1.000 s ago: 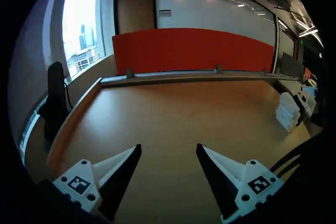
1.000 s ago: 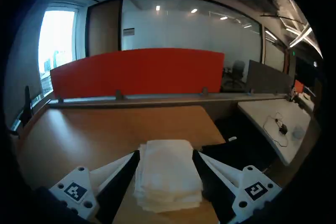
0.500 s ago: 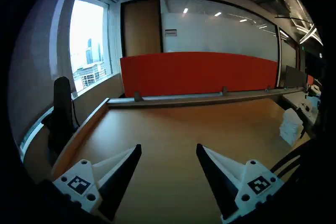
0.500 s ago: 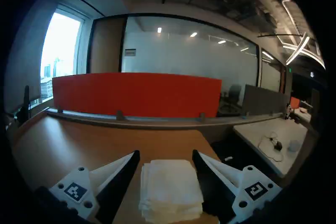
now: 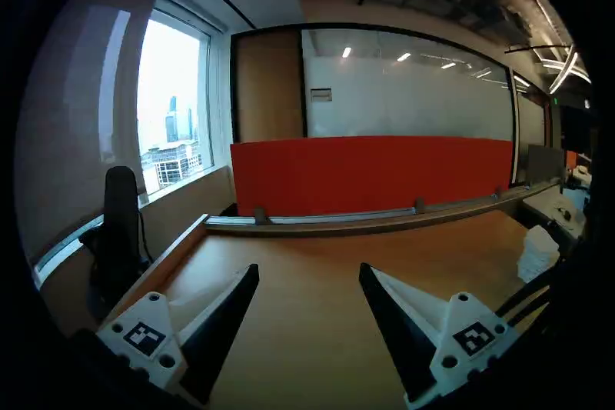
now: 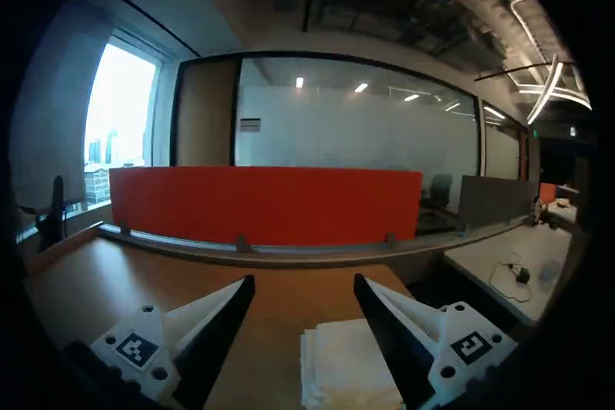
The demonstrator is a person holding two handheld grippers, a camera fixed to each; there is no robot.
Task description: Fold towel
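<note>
A stack of folded white towels (image 6: 342,364) lies on the wooden desk (image 6: 100,287) near its right end, low in the right gripper view, between and below the fingers of my right gripper (image 6: 305,287). That gripper is open and holds nothing. The same towel stack (image 5: 538,252) sits at the far right of the desk (image 5: 323,256) in the left gripper view. My left gripper (image 5: 309,275) hovers open over bare wood with nothing between its fingers.
A red divider panel (image 5: 369,175) runs along the desk's far edge above a metal rail (image 5: 346,218). A black chair (image 5: 119,233) stands at the left by the window. A white neighbouring desk (image 6: 507,264) with a cable lies to the right.
Both views have tilted upward: the desk and towel stack slid lower in each frame and more ceiling shows. Both grippers stayed open.
</note>
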